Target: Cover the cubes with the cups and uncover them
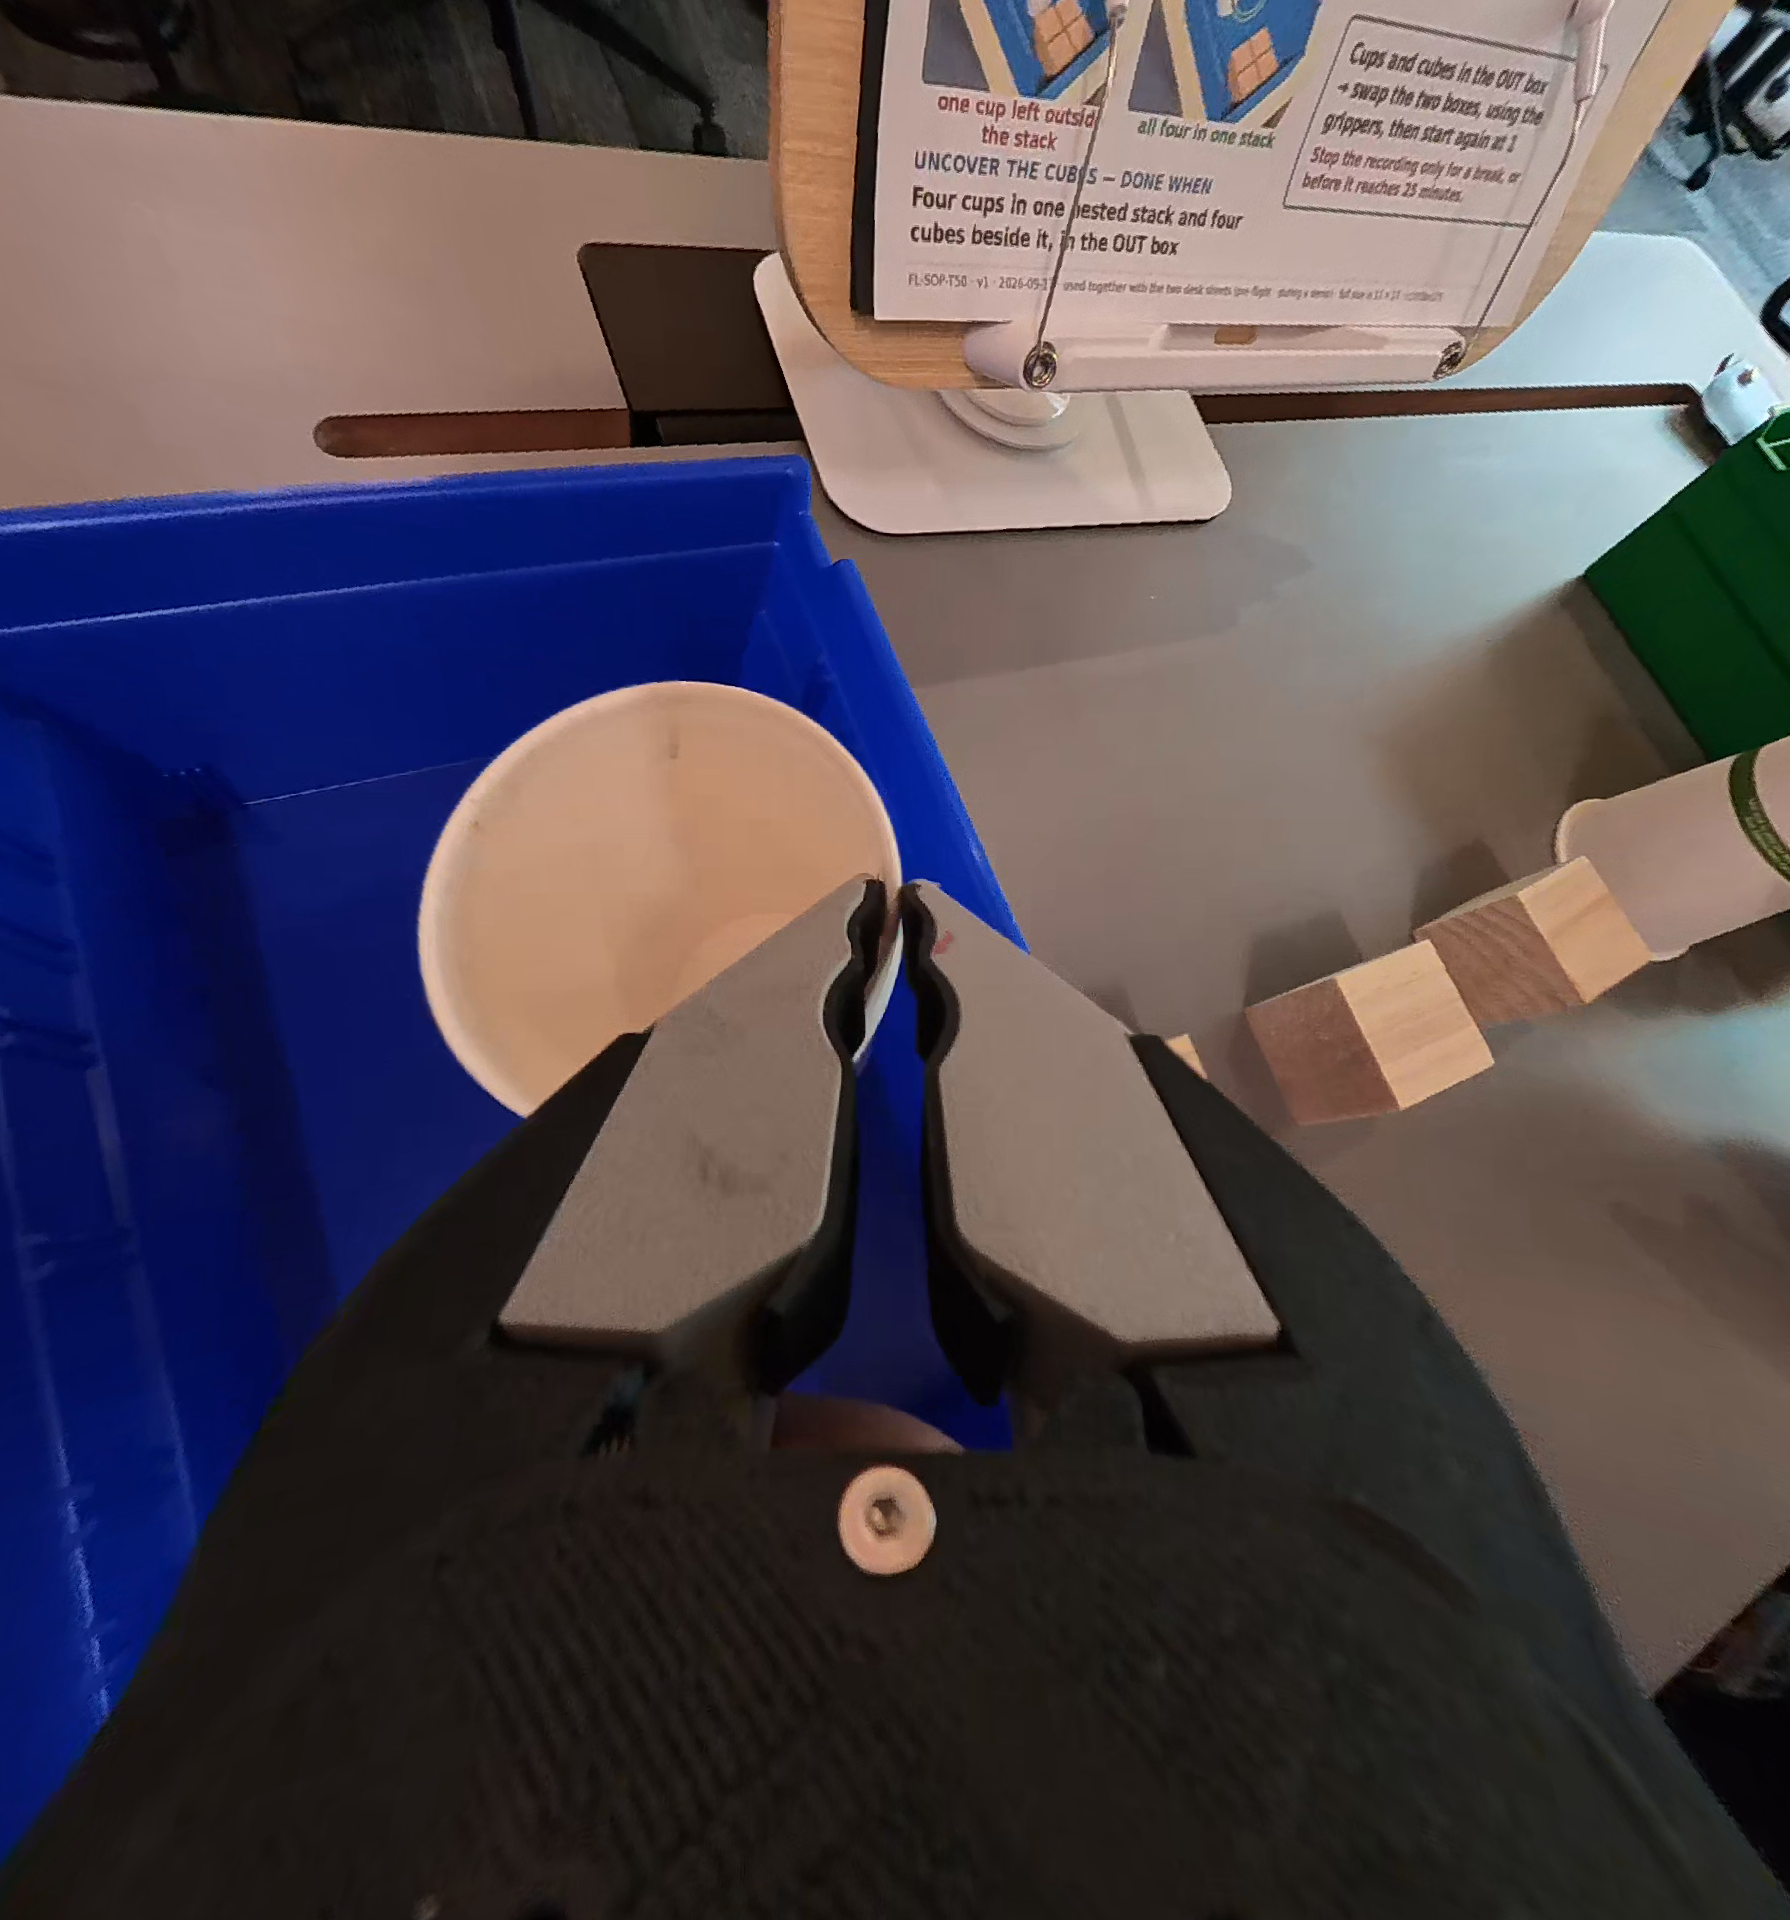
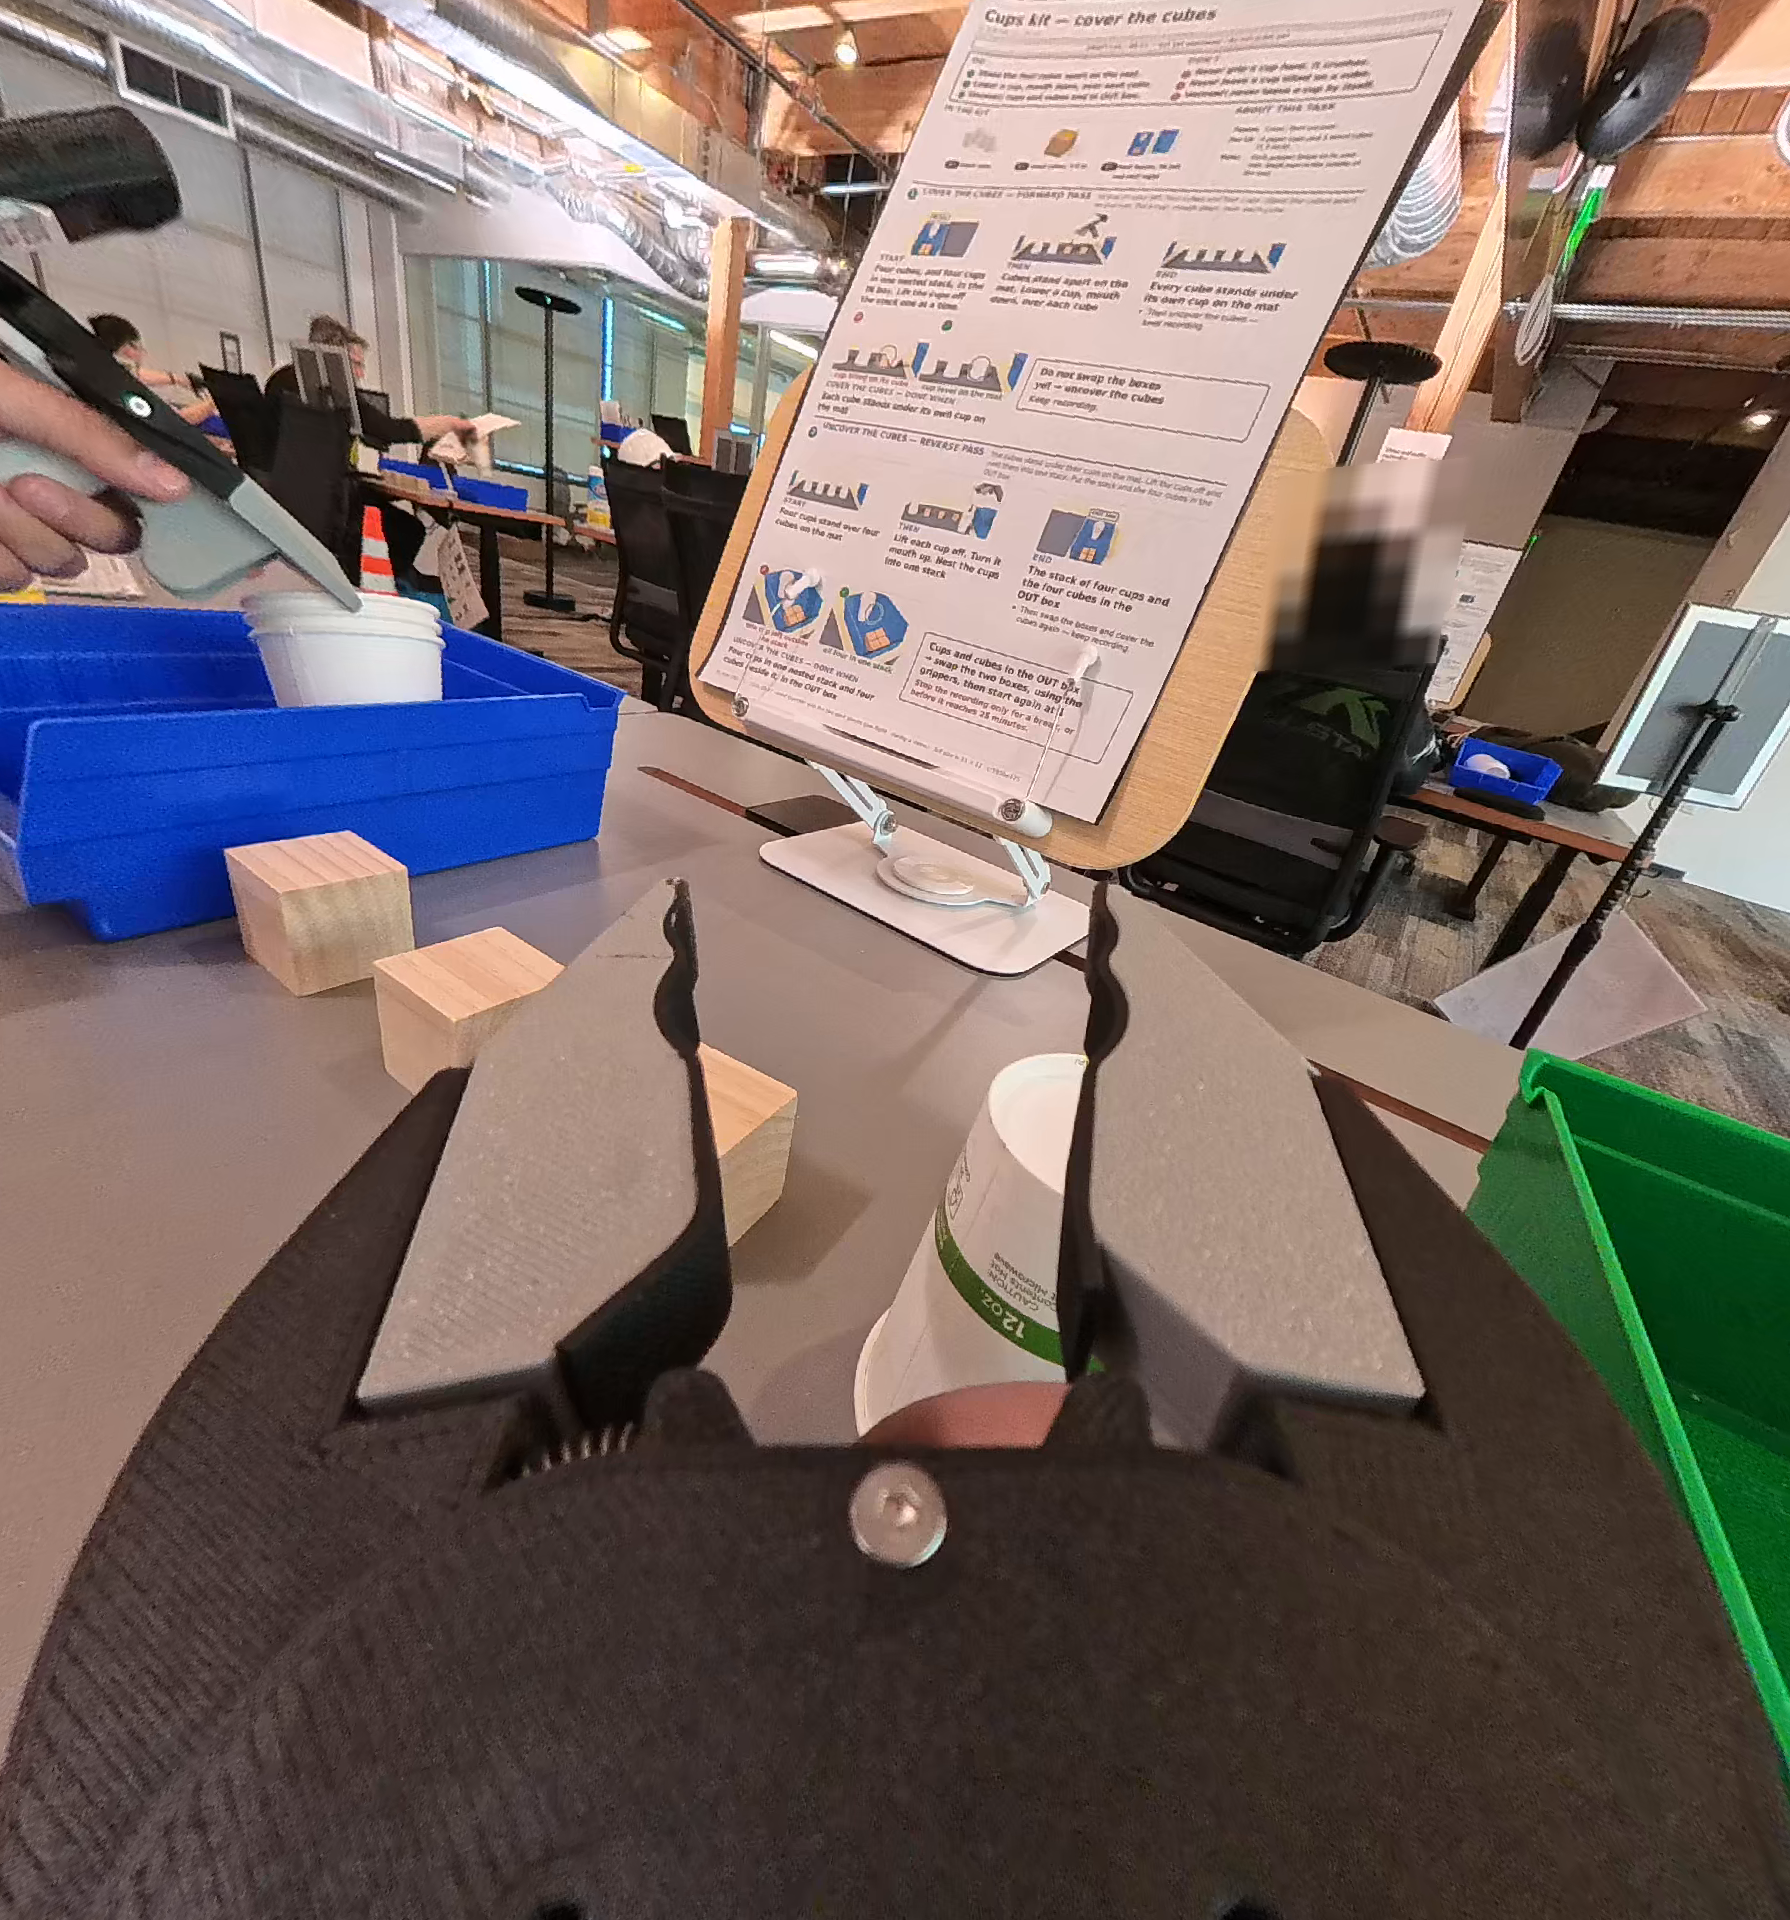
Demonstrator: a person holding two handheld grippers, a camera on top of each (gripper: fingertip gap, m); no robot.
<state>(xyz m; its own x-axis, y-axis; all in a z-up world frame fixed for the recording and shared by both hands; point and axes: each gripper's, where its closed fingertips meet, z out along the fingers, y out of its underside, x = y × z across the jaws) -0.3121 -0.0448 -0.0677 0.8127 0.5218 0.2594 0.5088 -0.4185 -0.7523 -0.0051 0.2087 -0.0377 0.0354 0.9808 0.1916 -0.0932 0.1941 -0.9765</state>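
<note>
Grey tabletop [image 1: 1234, 727] fills most of both views. On it, the blue bin [image 1: 143, 935] takes the left half of the left wrist view and sits at the middle left of the right wrist view, while a green bin [image 2: 1701, 1299] runs down the lower right edge of the right wrist view. A wooden stand with an instruction sheet [image 2: 1026, 468] rises at the upper centre of that view on a white base.

Inside the blue bin stands a white cup [image 1: 642, 883], mouth up; the right wrist view shows stacked rims there, so it is a nested stack. The left gripper [image 1: 891, 914], at the centre of its own view, is nearly closed, its pads pinching the near wall of that cup, one finger inside the rim and one outside.

The right gripper [image 2: 886, 935] is spread wide. An upside-down paper cup with a green band [image 2: 984, 1247] stands on the table low in the gap, right by the right-hand finger [image 2: 1213, 1195]; contact cannot be told, and the left-hand finger is clear of it.

Three wooden cubes [image 2: 319, 909] lie in a diagonal row from the blue bin toward the lower centre, the nearest partly hidden behind the right gripper's left-hand finger.
</note>
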